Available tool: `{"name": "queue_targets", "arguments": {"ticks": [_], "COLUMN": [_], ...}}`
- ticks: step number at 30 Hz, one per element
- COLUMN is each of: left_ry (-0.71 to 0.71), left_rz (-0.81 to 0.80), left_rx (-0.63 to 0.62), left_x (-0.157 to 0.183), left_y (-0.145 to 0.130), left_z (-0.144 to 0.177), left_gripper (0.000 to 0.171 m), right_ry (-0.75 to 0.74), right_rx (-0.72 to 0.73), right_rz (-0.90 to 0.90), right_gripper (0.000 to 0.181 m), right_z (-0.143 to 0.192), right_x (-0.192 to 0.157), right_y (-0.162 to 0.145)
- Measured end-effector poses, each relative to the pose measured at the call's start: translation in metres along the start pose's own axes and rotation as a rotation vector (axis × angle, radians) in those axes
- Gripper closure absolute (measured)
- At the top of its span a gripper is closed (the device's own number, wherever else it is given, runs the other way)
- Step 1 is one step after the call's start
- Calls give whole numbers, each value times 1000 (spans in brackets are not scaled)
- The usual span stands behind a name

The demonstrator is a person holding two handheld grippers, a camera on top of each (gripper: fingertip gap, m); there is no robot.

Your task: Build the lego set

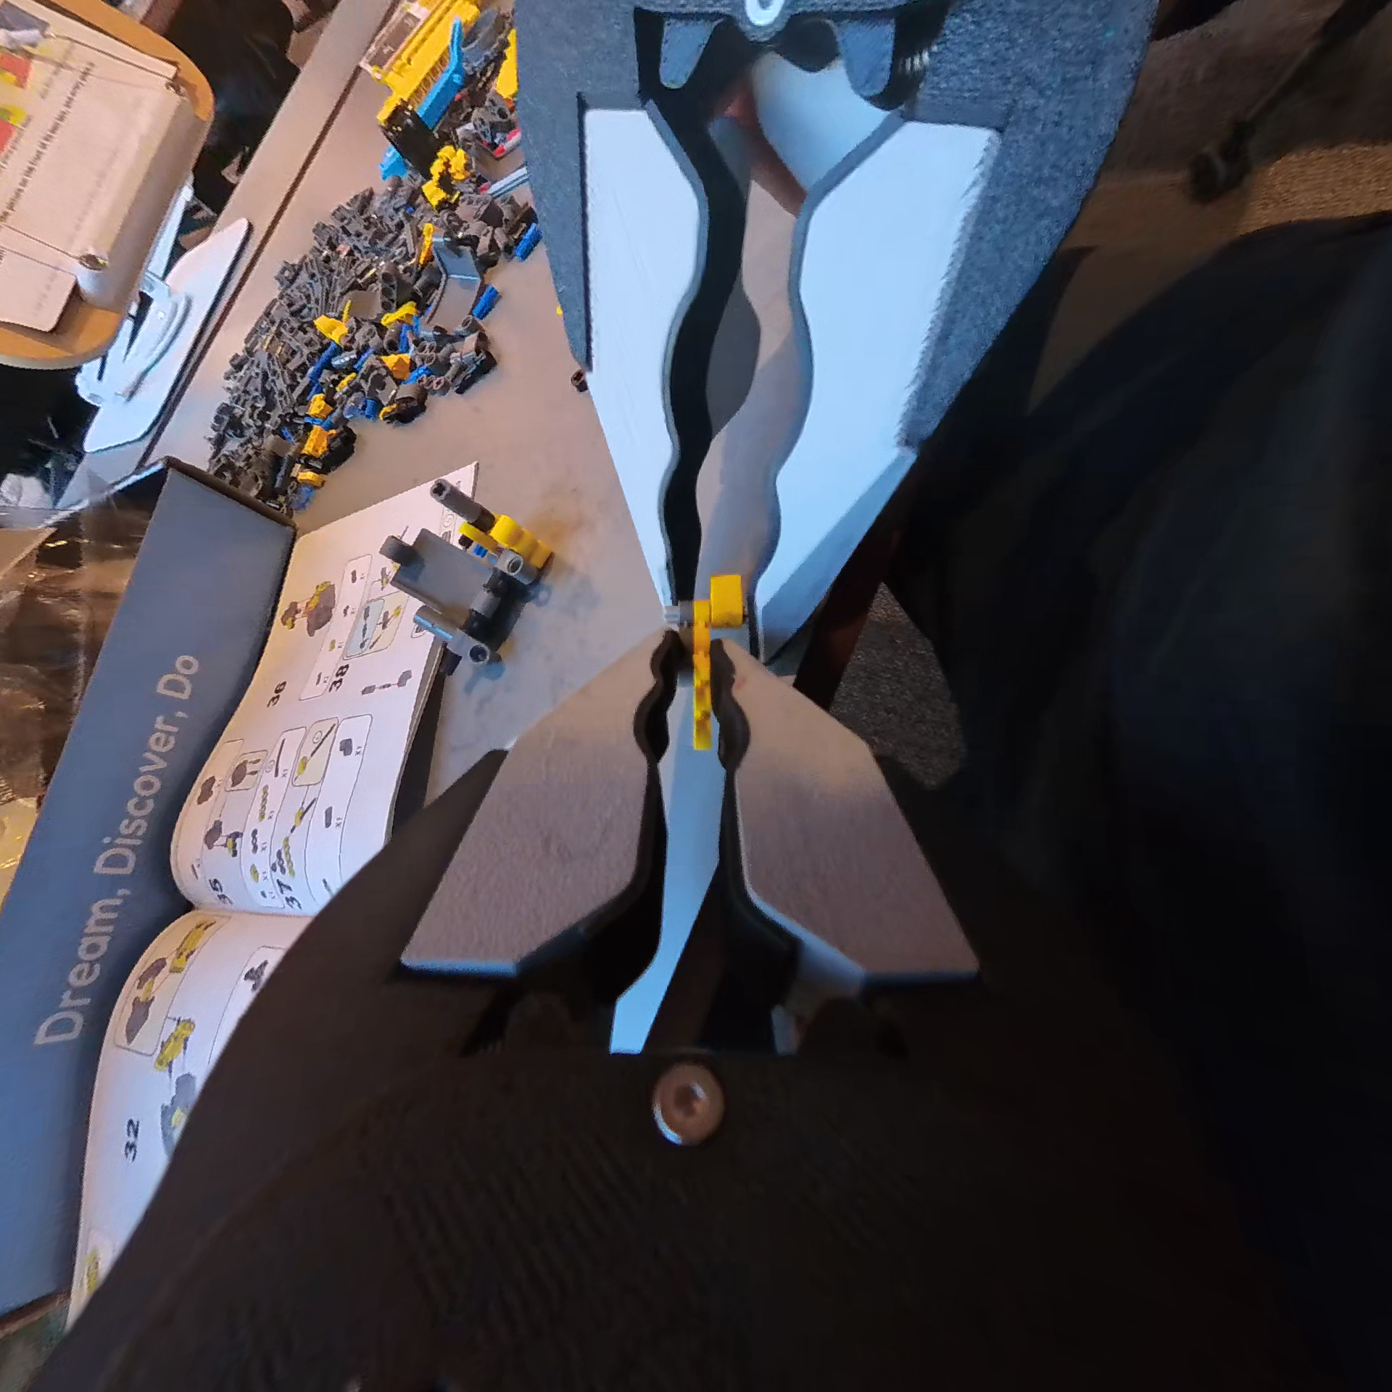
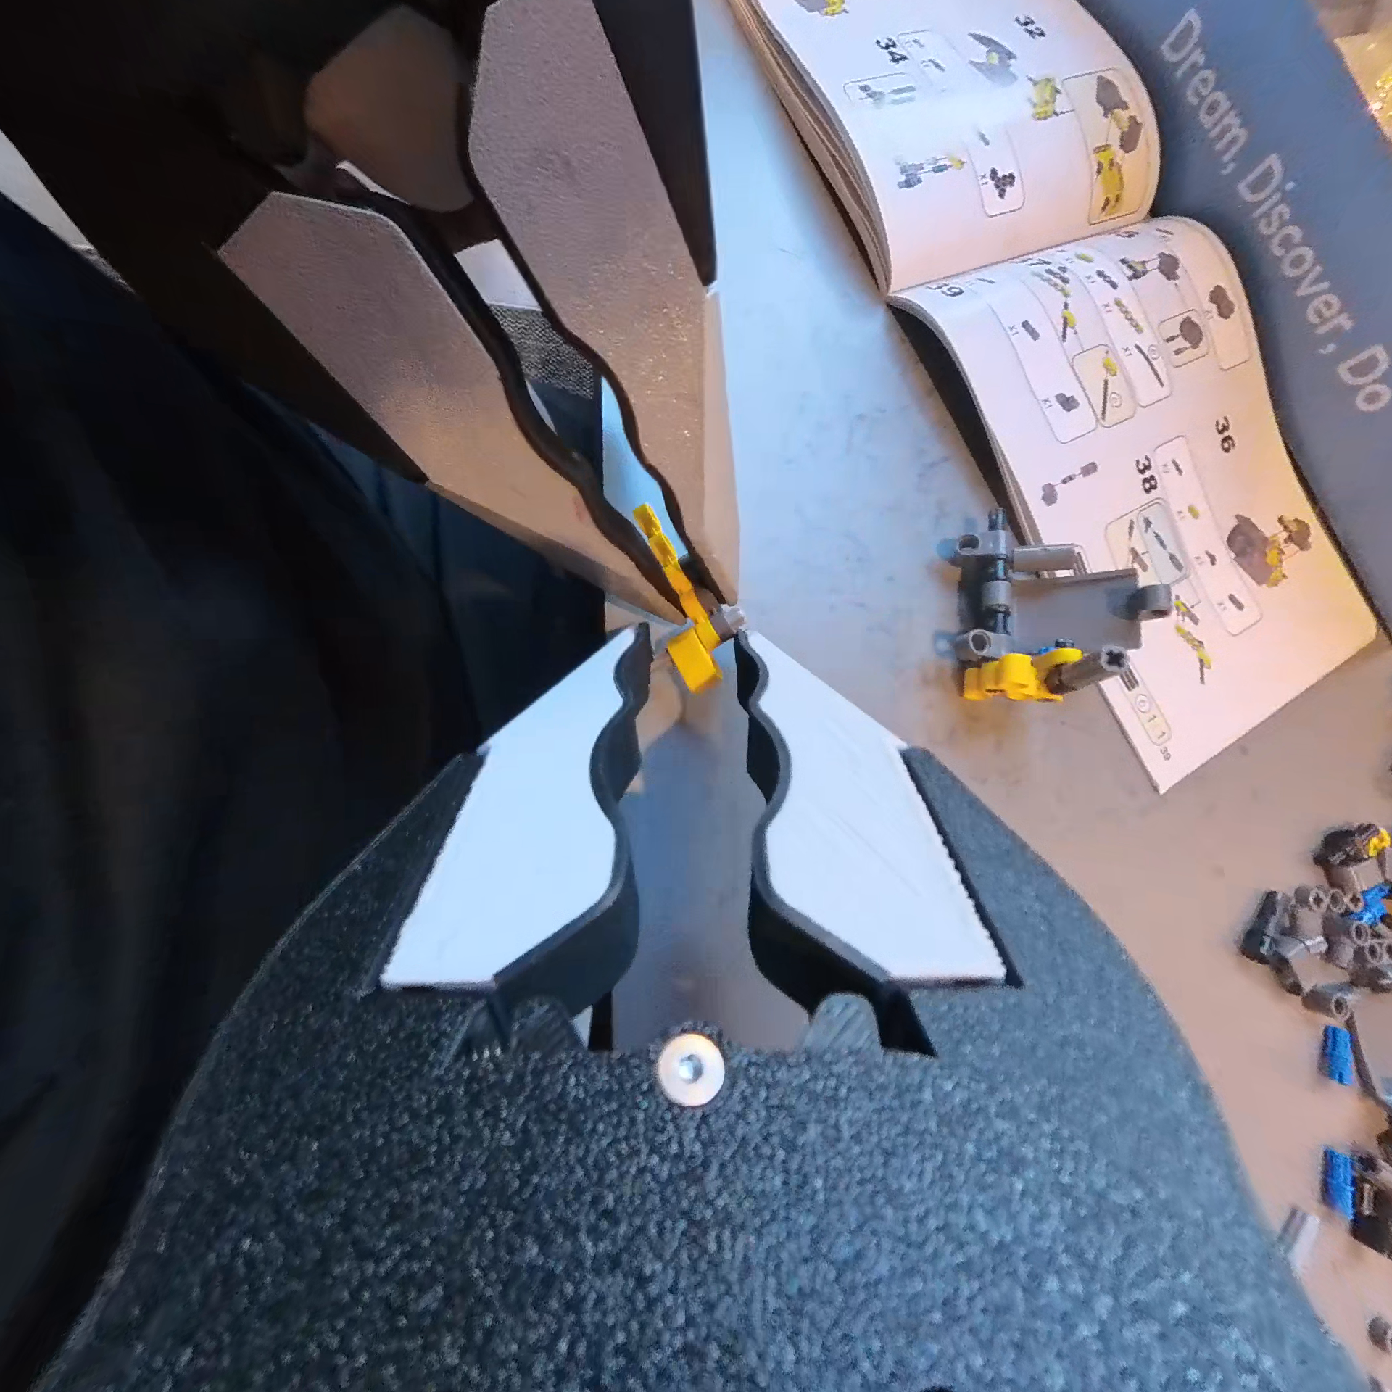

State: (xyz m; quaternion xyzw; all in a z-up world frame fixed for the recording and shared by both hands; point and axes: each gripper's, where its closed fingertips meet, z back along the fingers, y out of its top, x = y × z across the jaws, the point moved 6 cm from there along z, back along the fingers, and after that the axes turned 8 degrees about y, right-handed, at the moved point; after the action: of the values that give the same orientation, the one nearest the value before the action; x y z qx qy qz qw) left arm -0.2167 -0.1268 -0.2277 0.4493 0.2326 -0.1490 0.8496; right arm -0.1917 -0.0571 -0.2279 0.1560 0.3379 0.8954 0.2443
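Observation:
My left gripper [image 1: 697, 651] is shut on a thin yellow beam [image 1: 702, 708], which sticks out past its tips. My right gripper [image 1: 712, 616] comes in from the top of the left wrist view and meets it tip to tip. Its white fingers sit at either end of a small yellow connector [image 1: 725, 599] with a grey pin, at the beam's end. In the right wrist view my right gripper [image 2: 691, 636] closes around the connector [image 2: 693, 657], and the left gripper [image 2: 700, 606] holds the beam [image 2: 663, 557] from above. Both are above the table's near edge.
A small grey and yellow assembly [image 1: 482, 580] [image 2: 1039, 625] lies on the edge of an open instruction booklet [image 1: 301, 753] [image 2: 1130, 377]. A dark box [image 1: 135, 753] lies beside it. A pile of loose grey, blue and yellow parts [image 1: 361, 331] [image 2: 1326, 941] lies farther along. A person's dark clothing [image 1: 1205, 678] is close by. The tips of both grippers are at nearly the same place.

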Motion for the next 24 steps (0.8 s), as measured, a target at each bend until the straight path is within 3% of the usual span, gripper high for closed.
{"name": "queue_targets", "arguments": {"ticks": [8, 15, 20, 24], "left_ry": [46, 20, -80, -78], "left_rz": [-4, -26, 29, 117], "left_rx": [8, -112, -160, -151], "left_x": [1, -5, -9, -12], "left_y": [2, -4, -4, -6], "left_z": [4, -7, -9, -12], "left_gripper": [165, 165, 164, 165], "right_ry": [59, 14, 117, 196], "right_rx": [-11, -49, -121, -111], "right_rz": [-146, 7, 83, 56], "right_gripper": [162, 167, 168, 168], "right_z": [-2, -6, -7, -9], "right_x": [2, 8, 14, 20], "right_y": [2, 3, 7, 6]}}
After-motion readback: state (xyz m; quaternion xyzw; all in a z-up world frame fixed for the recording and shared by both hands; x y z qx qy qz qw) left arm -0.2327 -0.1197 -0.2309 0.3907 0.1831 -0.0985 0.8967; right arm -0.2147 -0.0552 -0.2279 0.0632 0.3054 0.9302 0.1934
